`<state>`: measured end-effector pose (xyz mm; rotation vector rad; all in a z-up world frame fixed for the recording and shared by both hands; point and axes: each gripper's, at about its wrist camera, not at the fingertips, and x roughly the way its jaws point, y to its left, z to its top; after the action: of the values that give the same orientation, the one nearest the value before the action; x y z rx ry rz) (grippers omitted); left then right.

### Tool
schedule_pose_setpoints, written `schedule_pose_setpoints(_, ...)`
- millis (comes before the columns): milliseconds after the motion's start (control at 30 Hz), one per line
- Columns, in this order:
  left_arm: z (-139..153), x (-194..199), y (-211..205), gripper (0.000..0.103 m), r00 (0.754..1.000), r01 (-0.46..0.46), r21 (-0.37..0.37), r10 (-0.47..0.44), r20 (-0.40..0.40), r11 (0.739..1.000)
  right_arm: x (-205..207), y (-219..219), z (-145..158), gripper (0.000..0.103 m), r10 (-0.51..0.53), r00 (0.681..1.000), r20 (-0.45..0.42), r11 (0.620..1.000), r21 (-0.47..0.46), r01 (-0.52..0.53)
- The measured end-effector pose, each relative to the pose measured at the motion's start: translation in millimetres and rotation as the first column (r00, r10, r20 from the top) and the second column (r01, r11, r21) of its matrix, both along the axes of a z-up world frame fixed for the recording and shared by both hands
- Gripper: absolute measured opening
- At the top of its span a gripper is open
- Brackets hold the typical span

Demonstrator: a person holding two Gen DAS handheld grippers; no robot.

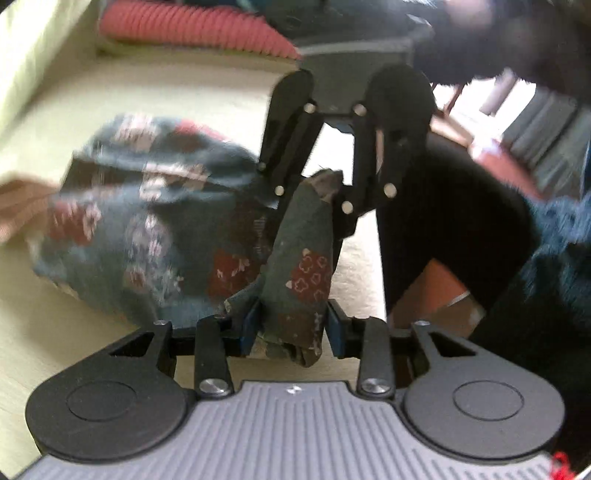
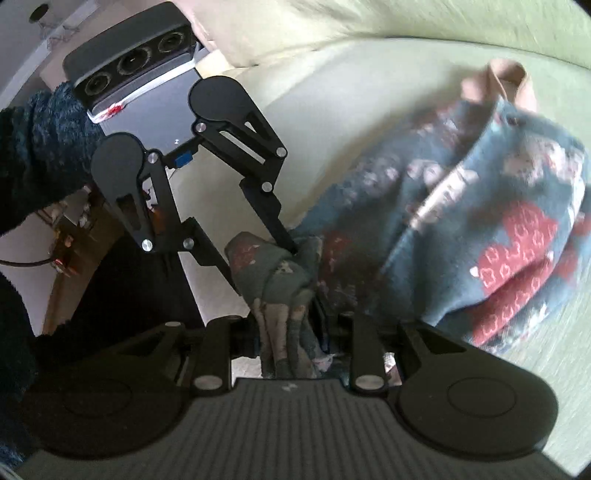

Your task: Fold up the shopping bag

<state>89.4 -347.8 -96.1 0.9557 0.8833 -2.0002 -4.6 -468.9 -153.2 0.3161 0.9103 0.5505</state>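
The shopping bag (image 1: 147,221) is dark teal cloth with red patches and pale flower prints. It lies crumpled on a pale yellow-green sheet (image 1: 207,99), blurred by motion. My left gripper (image 1: 293,325) is shut on a bunched corner of the cloth between its blue pads (image 1: 249,326). My right gripper (image 1: 317,192) faces it from above and pinches the far tip of the same bunch. In the right wrist view the right gripper (image 2: 290,332) clamps gathered cloth, with the left gripper (image 2: 266,266) shut on the wad just ahead. The bag's body (image 2: 480,240) spreads to the right, its tan handle (image 2: 509,77) at the far end.
A red ribbed cushion (image 1: 192,33) lies at the back of the sheet. A person's fuzzy dark blue sleeve (image 1: 554,258) and dark clothing fill the right side, and the sleeve (image 2: 48,140) also shows at the left. A room floor with furniture lies beyond the edge (image 2: 74,236).
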Motion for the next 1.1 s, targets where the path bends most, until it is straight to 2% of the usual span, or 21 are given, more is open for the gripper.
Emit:
schedule_pose_setpoints(100, -4.6, 10.2, -7.0, 0.044, 0.999, 0.001, 0.035, 0.001, -0.052, 0.999, -8.9, 18.2, 9.1, 0.025, 0.04, 0.997, 0.068, 0.99, -0.137, -0.03)
schedule_pose_setpoints(133, -5.1, 11.3, -8.1, 0.044, 0.998, 0.006, 0.042, -0.004, -0.055, 0.999, -13.5, 27.0, 13.4, 0.032, 0.059, 0.993, 0.103, 0.977, -0.212, -0.036)
schedule_pose_setpoints(233, -4.9, 10.8, -9.9, 0.044, 0.999, 0.025, 0.046, -0.023, -0.045, 0.999, -27.4, 44.6, 20.1, 0.038, 0.119, 0.973, 0.196, 0.93, -0.366, -0.04)
schedule_pose_setpoints(333, -5.7, 11.6, -11.1, 0.044, 0.999, 0.034, 0.048, -0.032, -0.044, 0.998, -44.2, 64.5, 19.9, 0.038, 0.221, 0.93, 0.294, 0.853, -0.52, -0.039)
schedule_pose_setpoints(400, -6.0, 12.4, -12.2, 0.044, 0.998, 0.039, 0.05, -0.037, -0.044, 0.998, -48.5, 76.8, 19.6, 0.038, 0.324, 0.882, 0.342, 0.785, -0.617, -0.049)
schedule_pose_setpoints(433, -6.0, 12.6, -13.2, 0.044, 0.998, 0.043, 0.052, -0.041, -0.043, 0.998, -53.0, 82.7, 18.2, 0.034, 0.377, 0.854, 0.359, 0.748, -0.661, -0.052)
schedule_pose_setpoints(467, -6.1, 12.4, -14.3, 0.044, 0.998, 0.047, 0.055, -0.045, -0.04, 0.997, -52.0, 85.0, 18.9, 0.031, 0.414, 0.835, 0.363, 0.733, -0.676, -0.07)
schedule_pose_setpoints(500, -6.6, 11.5, -14.8, 0.044, 0.998, 0.054, 0.055, -0.052, -0.033, 0.997, -50.3, 85.0, 18.3, 0.029, 0.427, 0.832, 0.355, 0.736, -0.67, -0.092)
schedule_pose_setpoints(567, -7.0, 10.8, -14.7, 0.043, 0.998, 0.055, 0.049, -0.054, -0.026, 0.997, -43.7, 75.5, 20.1, 0.025, 0.396, 0.854, 0.339, 0.787, -0.604, -0.125)
schedule_pose_setpoints(667, -4.8, 9.3, -9.3, 0.043, 0.999, 0.031, 0.017, -0.031, -0.012, 0.999, -24.7, 46.2, 25.3, 0.024, 0.25, 0.931, 0.267, 0.913, -0.384, -0.135)
schedule_pose_setpoints(767, -2.0, 1.1, 5.9, 0.043, 0.999, 0.02, -0.047, -0.018, 0.043, 0.999, -10.8, 17.2, 22.4, 0.024, 0.115, 0.978, 0.175, 0.984, -0.158, -0.087)
schedule_pose_setpoints(833, -0.2, 2.0, 8.8, 0.043, 0.999, -0.016, -0.063, 0.018, 0.038, 0.998, -5.0, -1.2, 14.7, 0.023, 0.038, 0.993, 0.11, 0.999, -0.019, -0.036)
schedule_pose_setpoints(900, 0.4, 7.7, 6.0, 0.043, 0.998, -0.06, -0.049, 0.06, 0.003, 0.997, -0.8, -15.9, 8.9, 0.023, -0.021, 0.999, 0.044, 0.997, 0.08, 0.017)
schedule_pose_setpoints(1000, -1.5, 24.4, -6.8, 0.041, 0.991, -0.117, 0.004, 0.117, -0.072, 0.993, 3.3, -36.6, -0.2, 0.023, -0.104, 0.992, -0.067, 0.973, 0.202, 0.116)
schedule_pose_setpoints(1067, -3.4, 33.4, -17.8, 0.035, 0.982, -0.149, 0.037, 0.152, -0.115, 0.988, 8.9, -46.4, -7.5, 0.023, -0.147, 0.978, -0.145, 0.948, 0.262, 0.182)
schedule_pose_setpoints(1100, -3.8, 38.3, -21.9, 0.035, 0.975, -0.168, 0.055, 0.174, -0.139, 0.984, 12.5, -50.8, -8.8, 0.023, -0.167, 0.966, -0.198, 0.934, 0.284, 0.219)
